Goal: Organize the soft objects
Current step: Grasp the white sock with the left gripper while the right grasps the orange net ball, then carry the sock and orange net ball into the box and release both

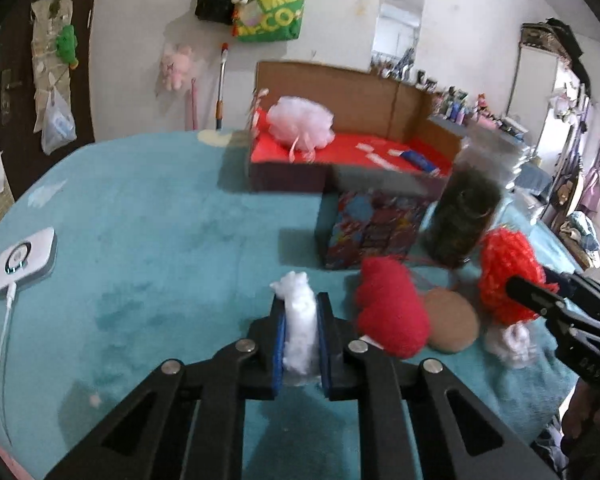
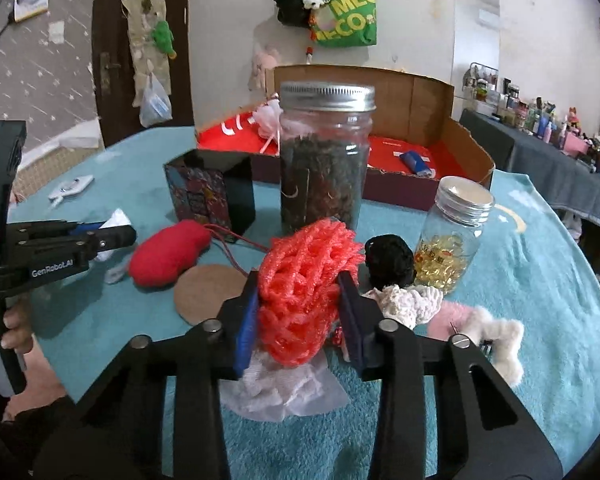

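My left gripper point(image 1: 301, 304) is shut on a white cotton wad point(image 1: 298, 332), held above the teal cloth; it also shows in the right wrist view point(image 2: 116, 232). My right gripper point(image 2: 302, 280) is shut on a red foam net point(image 2: 304, 280), which also shows in the left wrist view point(image 1: 504, 272). A red plush heart point(image 2: 168, 256) lies on the cloth between the grippers. A pink mesh pouf point(image 1: 300, 122) sits in the open cardboard box point(image 1: 340, 88) with the red floor, beyond my left gripper. A black yarn ball point(image 2: 392, 260), a cream lace piece point(image 2: 408, 300) and a pink-white fluffy piece point(image 2: 484, 328) lie at right.
A tall jar of dark leaves point(image 2: 326, 160) and a small jar of yellow capsules point(image 2: 452, 236) stand before the box. A colourful small box point(image 2: 204, 196) stands at left. A round cork coaster point(image 2: 208, 292) and white foam wrap point(image 2: 284, 392) lie near. A white charger point(image 1: 22, 260) lies far left.
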Demonstrator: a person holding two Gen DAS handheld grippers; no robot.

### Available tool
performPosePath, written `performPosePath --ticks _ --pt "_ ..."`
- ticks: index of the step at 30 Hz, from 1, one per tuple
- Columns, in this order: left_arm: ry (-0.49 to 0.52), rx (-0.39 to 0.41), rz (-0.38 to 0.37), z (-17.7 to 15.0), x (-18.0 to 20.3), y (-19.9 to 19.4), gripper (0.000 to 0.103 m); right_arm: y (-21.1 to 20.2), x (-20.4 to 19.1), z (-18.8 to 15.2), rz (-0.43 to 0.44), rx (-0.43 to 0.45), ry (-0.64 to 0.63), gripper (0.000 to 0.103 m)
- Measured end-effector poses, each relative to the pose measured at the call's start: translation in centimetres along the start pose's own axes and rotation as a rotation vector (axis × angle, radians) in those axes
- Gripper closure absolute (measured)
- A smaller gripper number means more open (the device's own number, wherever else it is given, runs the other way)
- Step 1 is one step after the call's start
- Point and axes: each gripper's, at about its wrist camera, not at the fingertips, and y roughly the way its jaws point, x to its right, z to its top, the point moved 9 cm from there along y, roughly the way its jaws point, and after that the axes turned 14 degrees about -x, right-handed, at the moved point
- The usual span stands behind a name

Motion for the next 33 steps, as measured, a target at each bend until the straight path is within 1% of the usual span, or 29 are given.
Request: performPosePath --ticks 6,9,14,20,33 --pt "0.068 0.06 -0.07 1.2 3.6 -2.2 0.089 -2.1 0.7 0.0 0.021 0.045 0.02 0.072" --pt "0.104 0.069 -0.12 1.5 5.8 -2.4 0.089 -3.1 1.2 0.1 0.02 0.068 0.026 0.072" --pt "0.152 0.071 -0.164 1.7 8.6 -2.3 0.089 -4.6 2.0 0.2 0.006 0.099 0.032 0.072" --pt "0.18 0.075 -0.178 2.1 10.4 -2.2 0.089 -5.1 2.9 0.2 0.016 0.107 0.048 0.072" --pt "0.17 0.059 -0.173 1.9 10.3 -1.9 0.089 -5.2 3.4 -0.2 0.02 0.107 0.068 0.072"
